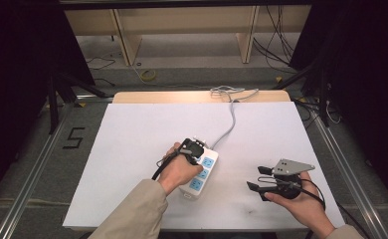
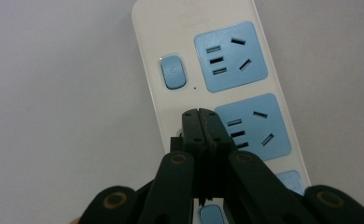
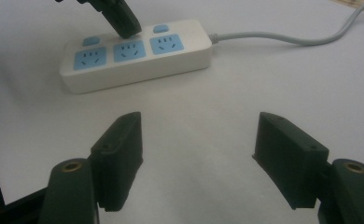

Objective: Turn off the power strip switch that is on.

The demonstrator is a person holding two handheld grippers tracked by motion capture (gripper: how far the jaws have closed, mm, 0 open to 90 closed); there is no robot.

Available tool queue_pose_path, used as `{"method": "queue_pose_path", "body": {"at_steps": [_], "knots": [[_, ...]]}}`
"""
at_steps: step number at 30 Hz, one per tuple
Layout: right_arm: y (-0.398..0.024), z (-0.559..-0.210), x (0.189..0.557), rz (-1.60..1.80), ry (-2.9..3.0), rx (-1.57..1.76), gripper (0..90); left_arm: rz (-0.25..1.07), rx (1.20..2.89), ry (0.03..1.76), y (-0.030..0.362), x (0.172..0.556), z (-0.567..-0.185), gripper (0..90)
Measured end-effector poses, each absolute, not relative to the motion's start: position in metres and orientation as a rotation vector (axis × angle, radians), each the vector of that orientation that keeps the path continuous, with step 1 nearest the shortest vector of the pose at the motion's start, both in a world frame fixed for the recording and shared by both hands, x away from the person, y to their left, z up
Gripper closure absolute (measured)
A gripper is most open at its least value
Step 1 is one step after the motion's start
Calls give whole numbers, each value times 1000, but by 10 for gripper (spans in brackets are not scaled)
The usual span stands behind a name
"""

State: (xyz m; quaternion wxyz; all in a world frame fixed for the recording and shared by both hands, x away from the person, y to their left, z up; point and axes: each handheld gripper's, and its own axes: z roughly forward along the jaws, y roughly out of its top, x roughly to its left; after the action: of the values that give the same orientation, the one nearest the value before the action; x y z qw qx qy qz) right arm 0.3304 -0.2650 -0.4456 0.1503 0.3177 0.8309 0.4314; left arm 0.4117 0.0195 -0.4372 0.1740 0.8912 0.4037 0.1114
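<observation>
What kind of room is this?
Probably a lab or workshop set up for recording: a white-topped table in a metal frame, loose cables on the floor, and a power strip.

Bare table (image 1: 132, 144) around power strip (image 1: 202, 174)
</observation>
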Motion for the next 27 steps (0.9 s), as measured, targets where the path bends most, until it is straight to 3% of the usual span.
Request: {"method": "queue_pose_path", "body": {"at_steps": [27], "knots": [[-265, -445, 331, 1237, 2388, 908, 327, 303, 2506, 1157, 21, 412, -437, 900]]}}
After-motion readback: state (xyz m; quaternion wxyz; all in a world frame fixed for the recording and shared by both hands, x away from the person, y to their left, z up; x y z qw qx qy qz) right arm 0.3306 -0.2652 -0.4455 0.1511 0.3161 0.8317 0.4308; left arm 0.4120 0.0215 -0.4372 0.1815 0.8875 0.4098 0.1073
